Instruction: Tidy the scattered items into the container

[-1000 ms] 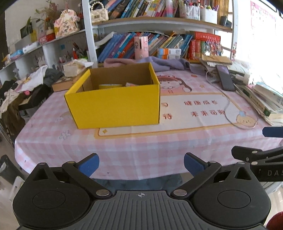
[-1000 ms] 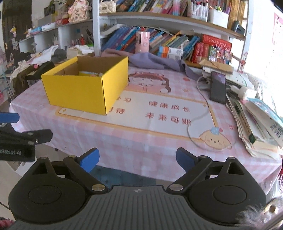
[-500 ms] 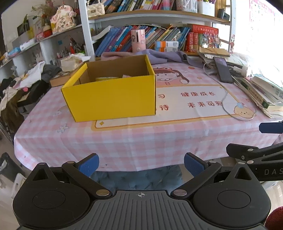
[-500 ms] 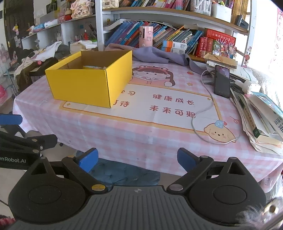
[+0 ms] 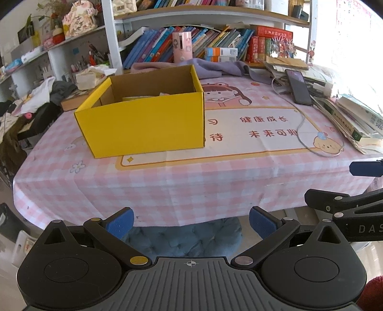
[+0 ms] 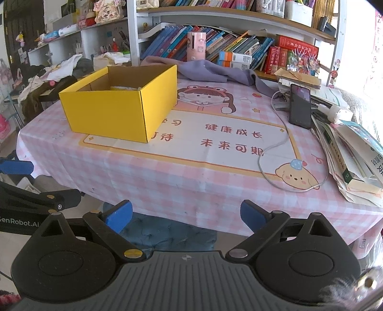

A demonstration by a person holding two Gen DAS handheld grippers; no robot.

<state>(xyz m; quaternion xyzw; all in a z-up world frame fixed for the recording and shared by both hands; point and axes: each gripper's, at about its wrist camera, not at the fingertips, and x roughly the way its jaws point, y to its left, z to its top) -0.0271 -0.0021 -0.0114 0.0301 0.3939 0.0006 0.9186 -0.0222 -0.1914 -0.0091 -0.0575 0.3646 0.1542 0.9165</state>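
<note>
Left gripper at bottom centre of its own view, spread wide, nothing between the blue pads, hanging short of the table edge over a blue cushion. Right gripper likewise low and central in its view, spread wide and empty, also off the near edge. Yellow box standing upright on the pink checked cloth, left of centre in the left view, well apart from the pads and beyond them; in the right view sitting in the upper left, farther off and turned corner-on. Open on top, with a pale item just visible inside near the back wall, too hidden to identify. Each tool visible at the edge of the other's view: right one at the right edge of the left view, left one at the left edge of the right view. Phone and white cable lying on the right side of the cloth, books stacked at the right edge, purple cloth draped behind the box before the shelves.
</note>
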